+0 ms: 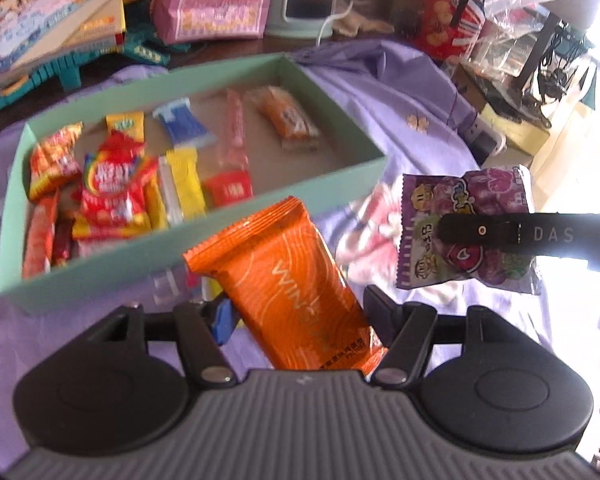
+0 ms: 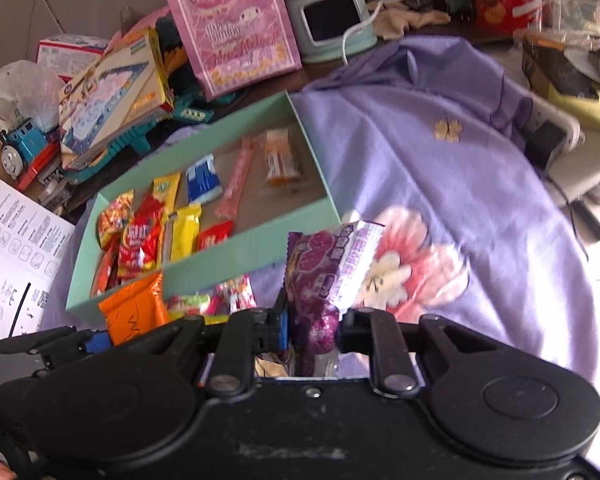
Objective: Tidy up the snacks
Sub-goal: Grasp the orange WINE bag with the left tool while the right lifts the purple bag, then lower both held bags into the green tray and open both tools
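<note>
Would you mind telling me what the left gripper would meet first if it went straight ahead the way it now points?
Probably the near wall of the green box. The left gripper, shut on the orange packet, points at that wall from just short of it, though depth is hard to judge in this fisheye view.

Orange wafer pack [image 1: 284, 280]: lower end hidden behind left gripper [image 1: 296, 312] body. Purple candy bag [image 2: 328, 276]: bottom hidden between right gripper [image 2: 312, 332] jaws. Snacks in green box [image 1: 204, 252] blurred, labels unreadable. Toy train [image 2: 20, 148] partly hidden behind paper.
</note>
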`<action>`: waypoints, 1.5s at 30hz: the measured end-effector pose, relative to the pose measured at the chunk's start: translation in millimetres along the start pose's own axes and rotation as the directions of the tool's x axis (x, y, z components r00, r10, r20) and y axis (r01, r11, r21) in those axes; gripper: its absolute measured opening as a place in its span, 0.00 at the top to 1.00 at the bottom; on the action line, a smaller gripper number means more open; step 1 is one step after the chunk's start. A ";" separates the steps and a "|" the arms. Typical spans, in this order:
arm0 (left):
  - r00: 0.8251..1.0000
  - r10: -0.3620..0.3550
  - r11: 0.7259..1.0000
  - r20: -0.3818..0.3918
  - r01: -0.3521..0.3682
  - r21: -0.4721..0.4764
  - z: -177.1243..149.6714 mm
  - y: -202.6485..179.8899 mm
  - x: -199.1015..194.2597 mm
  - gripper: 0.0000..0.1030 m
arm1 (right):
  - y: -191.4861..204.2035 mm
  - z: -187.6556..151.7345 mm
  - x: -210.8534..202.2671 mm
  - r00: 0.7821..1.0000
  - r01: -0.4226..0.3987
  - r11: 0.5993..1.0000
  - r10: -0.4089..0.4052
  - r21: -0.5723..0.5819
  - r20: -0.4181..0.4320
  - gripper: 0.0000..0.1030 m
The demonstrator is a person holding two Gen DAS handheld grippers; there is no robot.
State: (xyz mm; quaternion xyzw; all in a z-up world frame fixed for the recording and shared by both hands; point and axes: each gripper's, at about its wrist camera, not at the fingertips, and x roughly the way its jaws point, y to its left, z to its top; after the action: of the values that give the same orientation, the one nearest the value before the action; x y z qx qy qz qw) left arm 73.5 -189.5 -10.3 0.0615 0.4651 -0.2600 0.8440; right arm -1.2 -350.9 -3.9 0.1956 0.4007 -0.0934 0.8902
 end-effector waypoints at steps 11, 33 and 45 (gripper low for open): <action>0.998 0.036 0.998 0.056 -0.033 -0.050 78.8 40.8 0.0 0.38 | 17.5 66.1 8.0 0.997 -0.040 0.999 0.041 -0.025 0.069 0.81; 0.993 0.114 0.993 -0.010 -0.115 -0.033 194.3 86.2 119.4 0.36 | 47.3 118.9 131.8 0.977 -0.177 0.983 0.170 -0.043 -0.129 0.48; 0.985 0.171 0.984 -0.024 -0.172 -0.039 177.1 83.9 112.6 0.03 | 29.1 116.9 102.1 0.996 -0.086 0.996 0.086 0.031 0.005 0.05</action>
State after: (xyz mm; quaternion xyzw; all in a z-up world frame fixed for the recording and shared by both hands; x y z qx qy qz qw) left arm 297.1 -221.7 -14.8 0.0866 0.4720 -0.1759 0.8595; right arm 154.9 -375.0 -2.1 0.2262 0.3887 -0.0616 0.8910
